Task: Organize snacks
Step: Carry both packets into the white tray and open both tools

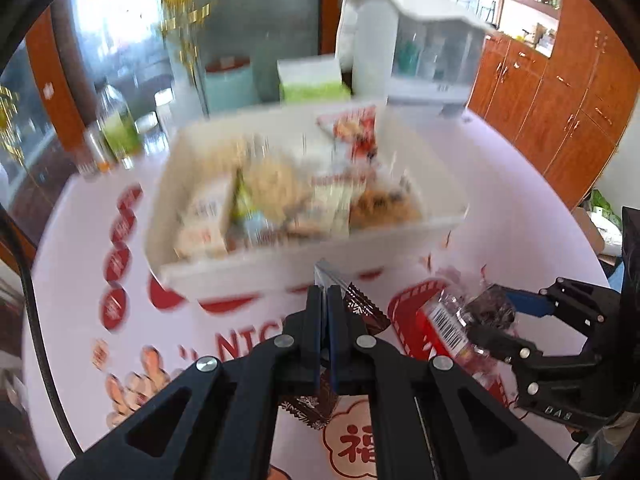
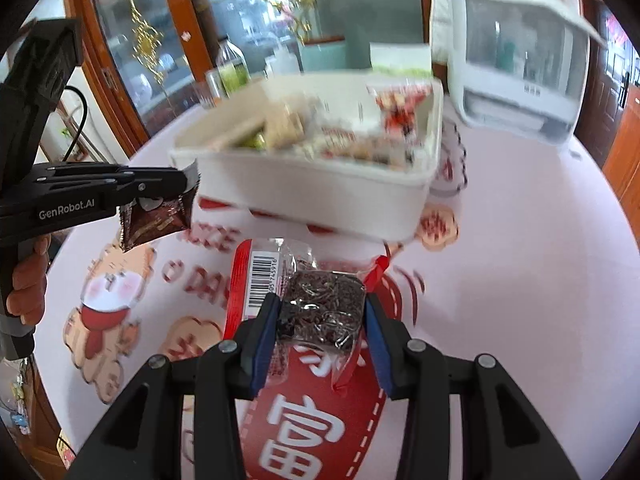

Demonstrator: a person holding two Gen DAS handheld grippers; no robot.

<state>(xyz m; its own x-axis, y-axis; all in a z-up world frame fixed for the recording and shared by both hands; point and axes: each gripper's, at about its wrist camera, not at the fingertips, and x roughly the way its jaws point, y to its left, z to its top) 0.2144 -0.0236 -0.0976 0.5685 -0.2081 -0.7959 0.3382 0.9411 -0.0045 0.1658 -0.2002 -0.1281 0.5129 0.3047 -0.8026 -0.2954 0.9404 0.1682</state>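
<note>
A counter [image 2: 540, 280] covered in a pale cloth with red festive prints fills both views. At its middle stands a white plastic bin [image 1: 248, 280] heaped with blurred snack packets. Behind it sit a white cabinet-like appliance [image 2: 516, 52], a green and white box [image 1: 310, 80] and bottles. Near the bin, the right gripper [image 2: 322, 312] has its fingers closed on a clear packet of dark snack [image 2: 324, 304] with a red barcode label, lifted above the cloth. To its left, the left gripper [image 1: 325, 300], held by a hand [image 2: 28, 292], has its fingers clamped tight on a small dark brown snack packet [image 2: 156, 220], also held clear of the counter.
</note>
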